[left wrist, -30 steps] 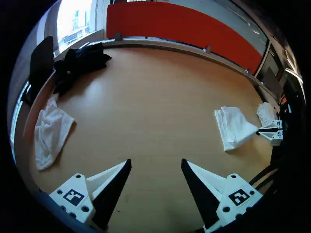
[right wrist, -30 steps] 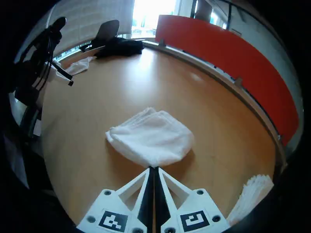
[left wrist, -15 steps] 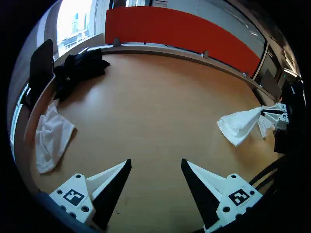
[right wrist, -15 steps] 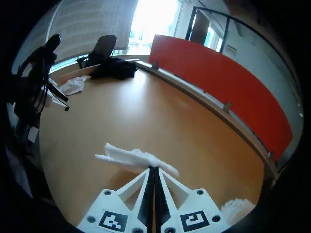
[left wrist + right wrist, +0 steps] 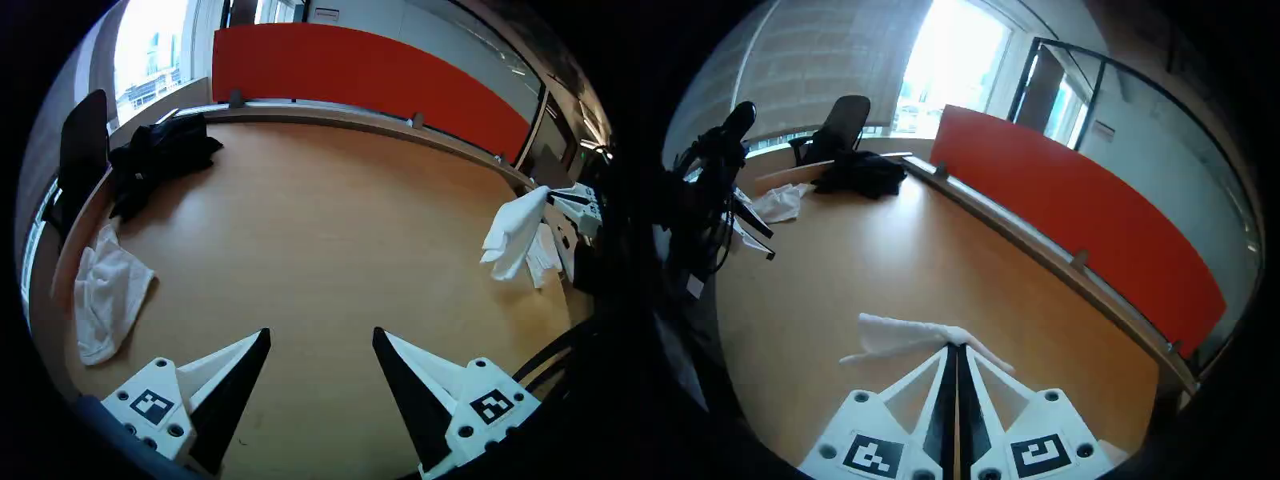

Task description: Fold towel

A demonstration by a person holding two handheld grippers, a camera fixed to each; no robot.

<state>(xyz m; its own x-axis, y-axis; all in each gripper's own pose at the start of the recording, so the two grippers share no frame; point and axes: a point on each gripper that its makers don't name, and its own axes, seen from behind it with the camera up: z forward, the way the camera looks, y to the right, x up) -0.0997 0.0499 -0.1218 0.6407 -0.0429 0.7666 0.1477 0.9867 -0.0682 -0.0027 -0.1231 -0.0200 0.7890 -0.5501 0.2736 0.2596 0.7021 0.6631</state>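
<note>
Gripper status: right gripper (image 5: 958, 348) pressed together, pinching the white towel (image 5: 904, 336) by one edge; left gripper (image 5: 320, 332) spread, empty. Towel hangs above the counter (image 5: 320, 224), at 3 o'clock in the left gripper view. Handling estimate: light, soft, limp; grasp corners. Farther off: crumpled towel (image 5: 104, 292) at 9 o'clock; black garment (image 5: 160, 152) at 11 o'clock.

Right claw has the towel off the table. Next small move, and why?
Probably swing the right claw over the white stack and lower it: the towel hangs folded, clear of the table, beside that stack, and the claw is shut on it.
</note>
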